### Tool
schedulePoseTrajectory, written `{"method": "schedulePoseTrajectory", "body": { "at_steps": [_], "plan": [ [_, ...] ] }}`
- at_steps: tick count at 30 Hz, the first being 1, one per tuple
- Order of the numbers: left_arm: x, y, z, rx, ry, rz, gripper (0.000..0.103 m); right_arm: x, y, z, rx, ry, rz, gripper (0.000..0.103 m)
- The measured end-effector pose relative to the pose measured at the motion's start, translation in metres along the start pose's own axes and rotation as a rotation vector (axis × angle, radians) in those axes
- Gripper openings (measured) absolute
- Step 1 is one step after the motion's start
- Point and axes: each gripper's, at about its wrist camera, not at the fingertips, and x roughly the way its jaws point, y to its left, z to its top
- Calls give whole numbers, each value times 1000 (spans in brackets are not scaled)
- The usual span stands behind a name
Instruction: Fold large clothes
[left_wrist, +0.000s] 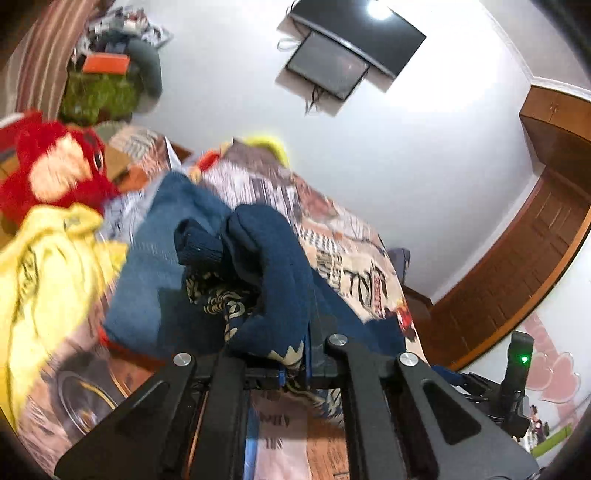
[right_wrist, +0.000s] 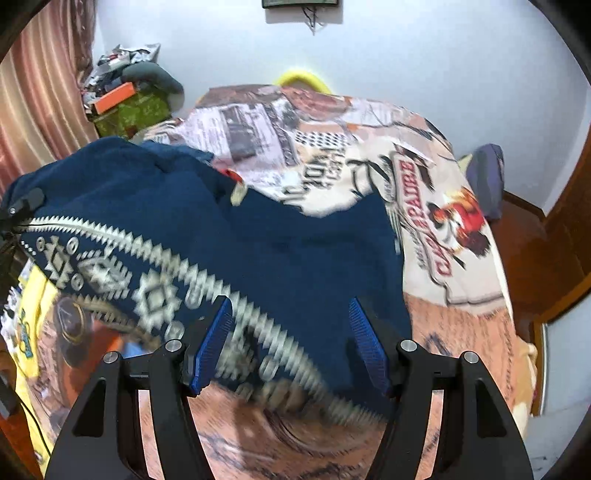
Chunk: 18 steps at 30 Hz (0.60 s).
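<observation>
A large navy knit sweater (right_wrist: 295, 251) with a cream patterned band (right_wrist: 155, 295) lies on the printed bedspread (right_wrist: 443, 236). My left gripper (left_wrist: 295, 354) is shut on a bunched fold of the sweater (left_wrist: 273, 258) and holds it lifted above the bed; the sleeve cuff (left_wrist: 195, 243) hangs beside it. My right gripper (right_wrist: 291, 343) is open, its blue pads (right_wrist: 214, 339) spread over the sweater's patterned hem, not gripping it. The left gripper's tip shows at the left edge of the right wrist view (right_wrist: 22, 206).
A yellow garment (left_wrist: 48, 280) and a red plush toy (left_wrist: 51, 170) lie at the left on the bed. A cluttered green box (right_wrist: 129, 107) stands by the curtain. A wooden door (left_wrist: 517, 236) is at right. A wall monitor (left_wrist: 351, 55) hangs above.
</observation>
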Motion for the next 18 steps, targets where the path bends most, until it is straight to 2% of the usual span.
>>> {"method": "schedulePoseTrajectory", "body": {
  "at_steps": [4, 7, 11, 13, 18],
  "plan": [
    [9, -4, -3, 43, -15, 26, 6, 25, 22, 12, -17, 26, 57, 62],
    [15, -15, -8, 127, -29, 43, 6, 54, 42, 9, -30, 93, 103, 62],
    [26, -43, -16, 219, -1, -1, 6, 84, 59, -5, -32, 160, 160, 62],
    [34, -63, -20, 286, 14, -22, 5, 88, 57, -9, -17, 163, 172, 62],
    [62, -125, -32, 458, 77, -128, 6, 75, 27, -12, 70, 196, 245, 62]
  ]
}}
